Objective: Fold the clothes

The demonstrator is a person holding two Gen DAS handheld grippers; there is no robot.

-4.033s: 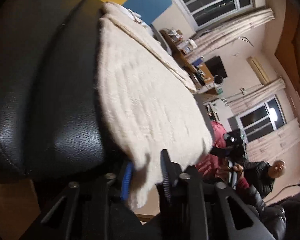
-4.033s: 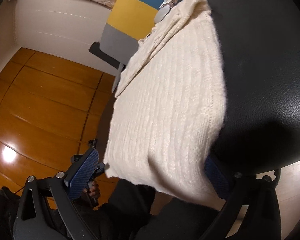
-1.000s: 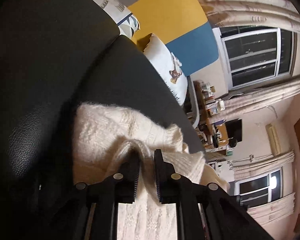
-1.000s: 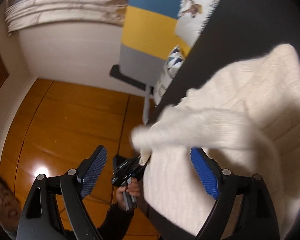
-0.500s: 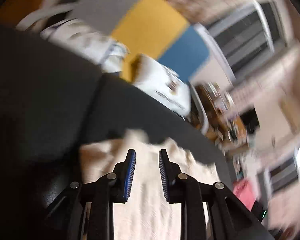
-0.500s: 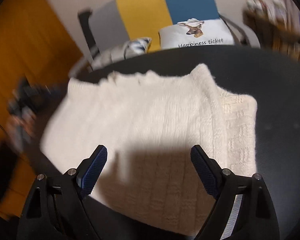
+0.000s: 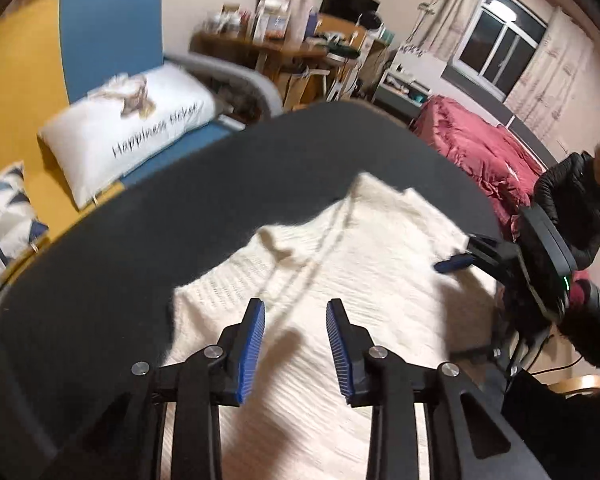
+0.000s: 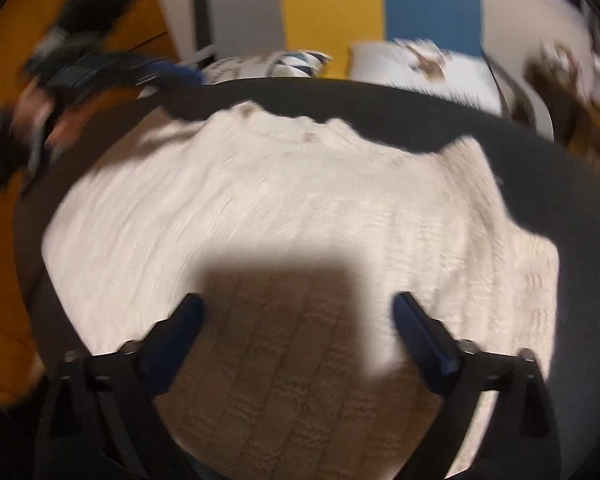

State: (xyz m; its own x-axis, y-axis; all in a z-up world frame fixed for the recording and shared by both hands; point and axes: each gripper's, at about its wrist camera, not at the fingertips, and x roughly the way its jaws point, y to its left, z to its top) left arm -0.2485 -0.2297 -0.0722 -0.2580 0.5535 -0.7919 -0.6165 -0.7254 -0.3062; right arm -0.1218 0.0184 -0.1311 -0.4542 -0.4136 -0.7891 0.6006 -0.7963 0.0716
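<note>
A cream knitted sweater (image 7: 340, 264) lies folded flat on the round black leather surface (image 7: 140, 240). My left gripper (image 7: 296, 308) hangs just above its near part. The jaws are opening and nothing is between the blue pads (image 7: 252, 344). In the right wrist view the sweater (image 8: 260, 200) fills the middle. My right gripper (image 8: 296, 308) is above its near edge with the jaws opening wide and empty. Each gripper appears in the other's view: the right gripper (image 7: 466, 254) at the sweater's right edge, the left gripper (image 8: 168, 74) blurred at the far left edge.
Behind the black surface (image 8: 560, 184) stands a yellow and blue sofa (image 7: 108, 28) with a white printed pillow (image 7: 128, 120). A red quilt (image 7: 476, 148) and a person in a black jacket (image 7: 576, 208) are to the right. Orange wooden floor (image 8: 4, 320) lies to the left.
The left gripper has let go of the sweater's edge and pulled back and up with its jaws parting. Both views have rolled upright. The sweater now rests flat, and the right jaws stand wider.
</note>
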